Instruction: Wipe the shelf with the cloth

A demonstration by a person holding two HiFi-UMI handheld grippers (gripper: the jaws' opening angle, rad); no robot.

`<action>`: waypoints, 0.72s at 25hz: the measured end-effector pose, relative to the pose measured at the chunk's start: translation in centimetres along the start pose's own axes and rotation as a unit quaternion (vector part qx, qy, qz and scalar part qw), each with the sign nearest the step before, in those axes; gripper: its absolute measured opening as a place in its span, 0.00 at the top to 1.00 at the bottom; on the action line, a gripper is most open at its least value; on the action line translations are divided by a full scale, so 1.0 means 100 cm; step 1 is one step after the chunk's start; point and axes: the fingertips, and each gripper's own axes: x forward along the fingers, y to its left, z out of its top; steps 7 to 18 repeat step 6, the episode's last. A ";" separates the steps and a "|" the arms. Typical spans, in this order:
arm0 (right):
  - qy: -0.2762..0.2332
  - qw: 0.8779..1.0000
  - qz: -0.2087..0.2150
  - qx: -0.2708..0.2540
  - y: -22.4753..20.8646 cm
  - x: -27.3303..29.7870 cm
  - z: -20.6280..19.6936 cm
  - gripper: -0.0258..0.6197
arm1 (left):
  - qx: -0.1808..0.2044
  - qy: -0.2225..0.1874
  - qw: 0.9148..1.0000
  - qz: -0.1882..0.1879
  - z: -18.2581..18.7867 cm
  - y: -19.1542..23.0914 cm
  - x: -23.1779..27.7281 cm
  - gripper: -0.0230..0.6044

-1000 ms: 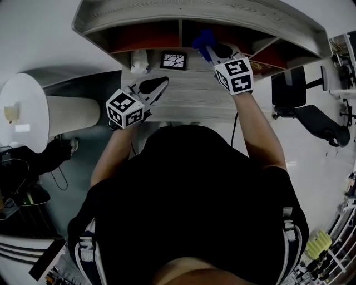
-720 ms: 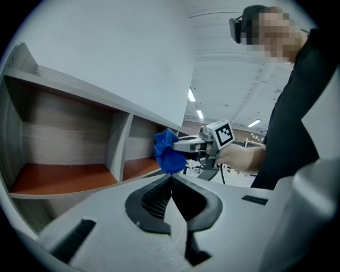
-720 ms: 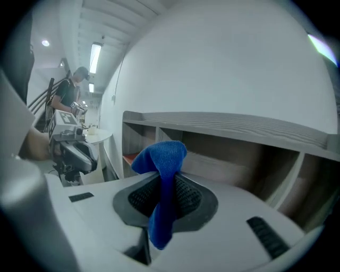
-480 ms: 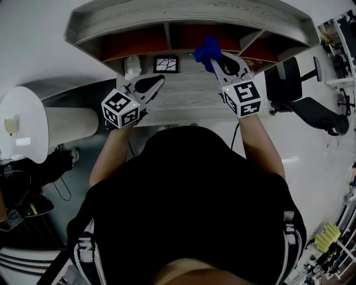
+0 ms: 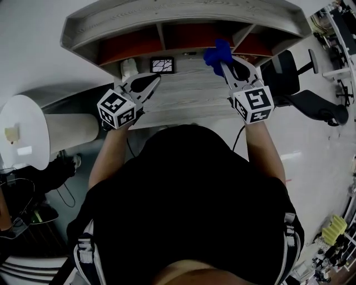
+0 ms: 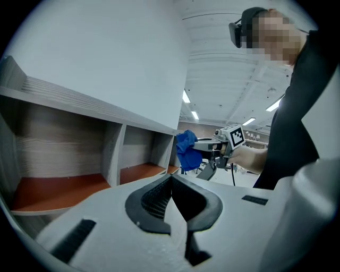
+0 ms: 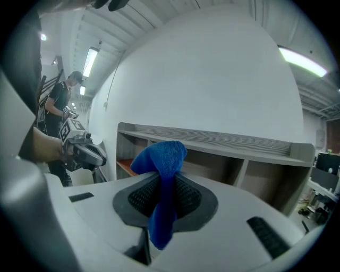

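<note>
cloth [image 7: 162, 175], blue, is pinched mid-length in the closed right gripper [image 7: 163, 197]. a bunched wad sticks out past the tips, which would serve as the wiping pad. in the head view the wad hangs just in front of the shelf [image 5: 183, 16], near the divider of the right-hand compartments. whether it touches wood: cannot tell. left gripper [image 6: 171, 186] has jaws together on nothing and is parked low over the desk top [image 5: 189, 94] near the framed picture [image 5: 162, 64], likely to keep it clear of the wipe.
</note>
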 end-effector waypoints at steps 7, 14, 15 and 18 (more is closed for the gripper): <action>0.009 1.000 -0.006 0.020 0.004 -0.008 -0.013 0.88 | -0.002 -0.001 1.000 -0.006 -0.001 -0.001 -0.004 0.94; 0.009 1.000 -0.006 0.020 0.004 -0.008 -0.013 0.88 | -0.002 -0.001 1.000 -0.006 -0.001 -0.001 -0.004 0.94; 0.009 1.000 -0.006 0.020 0.004 -0.008 -0.013 0.88 | -0.002 -0.001 1.000 -0.006 -0.001 -0.001 -0.004 0.94; 0.009 1.000 -0.006 0.020 0.004 -0.008 -0.013 0.88 | -0.002 -0.001 1.000 -0.006 -0.001 -0.001 -0.004 0.94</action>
